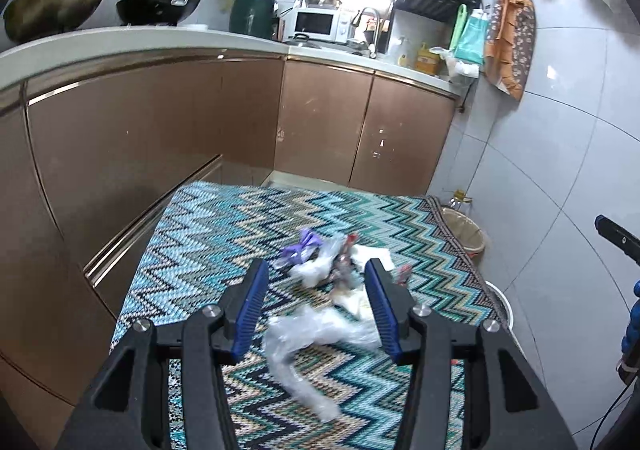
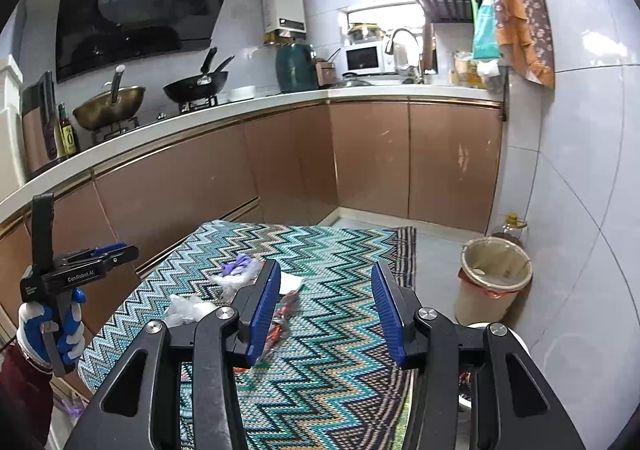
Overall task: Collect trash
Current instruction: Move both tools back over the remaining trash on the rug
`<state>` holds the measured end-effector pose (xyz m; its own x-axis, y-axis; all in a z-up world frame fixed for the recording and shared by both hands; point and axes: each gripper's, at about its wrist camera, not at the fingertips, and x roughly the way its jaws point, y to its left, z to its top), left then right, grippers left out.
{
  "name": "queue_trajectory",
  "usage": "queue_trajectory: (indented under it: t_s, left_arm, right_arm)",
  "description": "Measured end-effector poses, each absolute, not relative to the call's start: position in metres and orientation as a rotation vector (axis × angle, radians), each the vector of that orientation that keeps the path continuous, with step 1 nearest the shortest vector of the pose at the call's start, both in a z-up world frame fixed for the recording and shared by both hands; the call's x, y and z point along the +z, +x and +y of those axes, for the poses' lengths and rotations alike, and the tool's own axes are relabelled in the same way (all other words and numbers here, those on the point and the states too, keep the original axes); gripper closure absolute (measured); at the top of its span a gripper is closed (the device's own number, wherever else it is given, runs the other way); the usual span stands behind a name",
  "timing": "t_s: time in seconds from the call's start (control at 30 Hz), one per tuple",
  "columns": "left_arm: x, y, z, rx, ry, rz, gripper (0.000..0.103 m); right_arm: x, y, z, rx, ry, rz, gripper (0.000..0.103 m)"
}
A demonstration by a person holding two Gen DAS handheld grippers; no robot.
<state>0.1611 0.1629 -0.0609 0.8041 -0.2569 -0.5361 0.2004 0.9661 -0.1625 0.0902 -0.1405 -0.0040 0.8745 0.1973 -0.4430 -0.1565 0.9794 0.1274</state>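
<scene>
Left wrist: left gripper (image 1: pixel 316 282) gapes wide above clear plastic wrap (image 1: pixel 316 334).

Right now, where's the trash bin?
The beige round trash bin with a plastic liner stands on the tiled floor at the right of the right wrist view, beside the zigzag-patterned rug and against the grey tiled wall.

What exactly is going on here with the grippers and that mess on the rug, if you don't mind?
A person holds a gripper in each hand and is collecting trash. The left gripper is open above a clear plastic bag on the zigzag rug, holding nothing. The right gripper is open and empty too. More wrappers lie on the rug, and the lined waste bin stands by the wall.
</scene>
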Motion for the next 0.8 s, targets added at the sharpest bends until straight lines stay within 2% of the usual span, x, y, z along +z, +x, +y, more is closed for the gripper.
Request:
queue_trajectory:
  t_s: [0.3,0.8]
  left_arm:
    - [-0.107,0.181,0.176,-0.283,-0.113,0.671,0.055]
    - [-0.176,0.222,0.175,-0.378,-0.144,0.805,0.055]
  right_arm:
    - [-0.019,0.11,-0.113,0.235,0.066,0.52,0.056]
    - [-0.078,0.187,-0.065,0.367,-0.003,0.692,0.055]
